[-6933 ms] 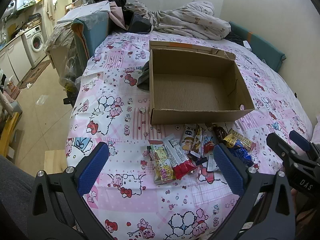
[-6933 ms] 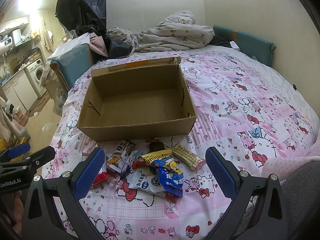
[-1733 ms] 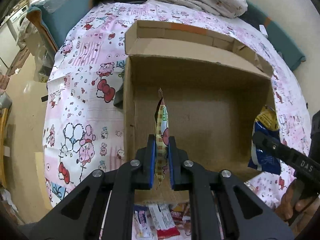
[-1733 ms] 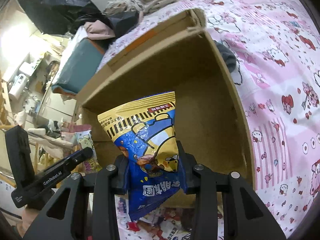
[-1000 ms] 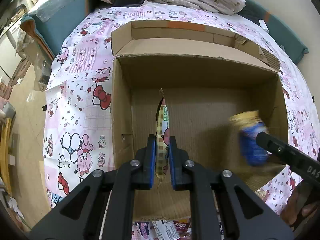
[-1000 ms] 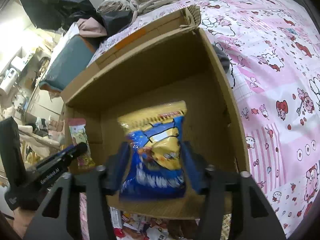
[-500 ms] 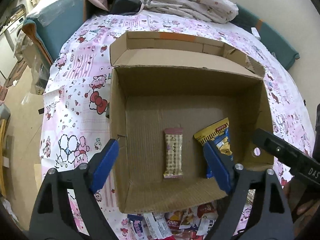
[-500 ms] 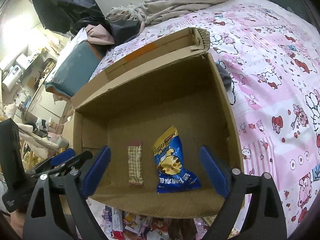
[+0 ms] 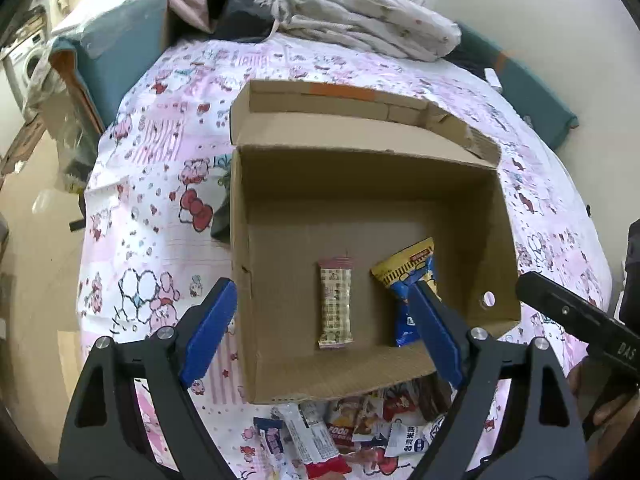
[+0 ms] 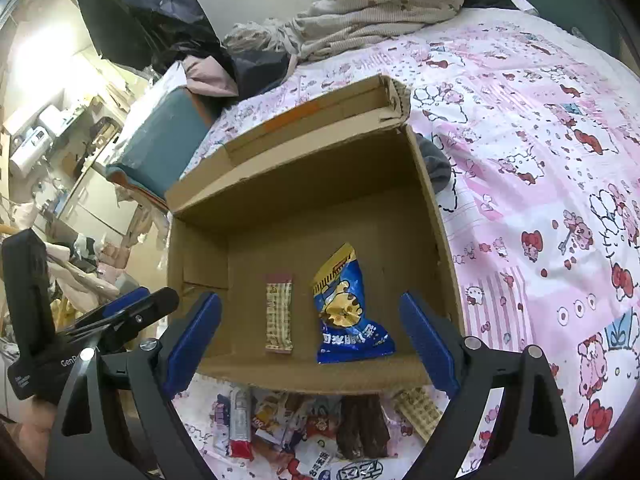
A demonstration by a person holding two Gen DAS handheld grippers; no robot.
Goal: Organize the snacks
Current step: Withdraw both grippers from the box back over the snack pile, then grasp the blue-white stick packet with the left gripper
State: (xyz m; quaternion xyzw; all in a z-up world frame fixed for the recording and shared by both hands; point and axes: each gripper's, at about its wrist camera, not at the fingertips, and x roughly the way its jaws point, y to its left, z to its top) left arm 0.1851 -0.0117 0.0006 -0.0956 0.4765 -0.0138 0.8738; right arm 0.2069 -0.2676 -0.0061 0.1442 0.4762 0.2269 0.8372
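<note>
An open cardboard box stands on the bed. Inside it lie a checked snack bar and a blue and yellow chip bag. Both are flat on the box floor, side by side. My left gripper is open and empty above the box's near wall. My right gripper is open and empty over the same wall. Several loose snack packets lie on the bed in front of the box.
The bed has a pink cartoon-print sheet. Crumpled bedding is piled at the far end. A teal chair stands at the left of the bed, with floor beyond. A dark cloth lies beside the box.
Both grippers opened and dropped their snacks into the box about a second ago. Since half a second ago both grippers have drawn back a little; the snacks lie still.
</note>
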